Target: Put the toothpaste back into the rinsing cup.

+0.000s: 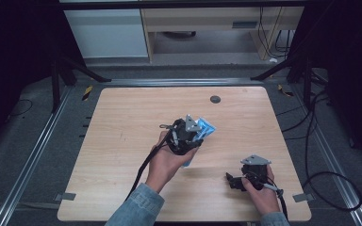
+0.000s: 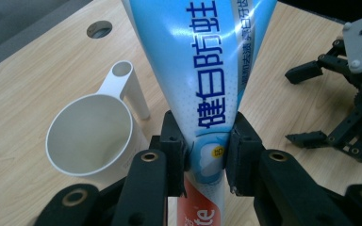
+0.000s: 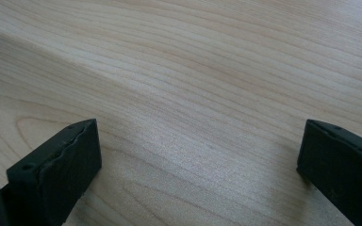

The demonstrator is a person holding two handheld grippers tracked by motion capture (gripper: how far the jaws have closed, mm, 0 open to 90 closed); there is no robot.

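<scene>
Toothpaste tube [image 1: 202, 129] sticks out past the left gripper [image 1: 188, 136] over the table [image 1: 122, 141] in the high view. Left gripper view: pads pinch the tube near a white scoop [image 2: 92, 134]. Right gripper view: right gripper [image 3: 198, 165] gapes wide, holding nothing.

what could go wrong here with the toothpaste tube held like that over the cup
1. The left gripper pinches the toothpaste tube low on its soft body, with most of the tube beyond the jaws; it may flex, sag or slide out.
2. The white cup stands right beside the tube, and looks light; a sideways swing could knock it over.
3. The right gripper rests open on the table apart from the cup, so nothing steadies it.
</scene>
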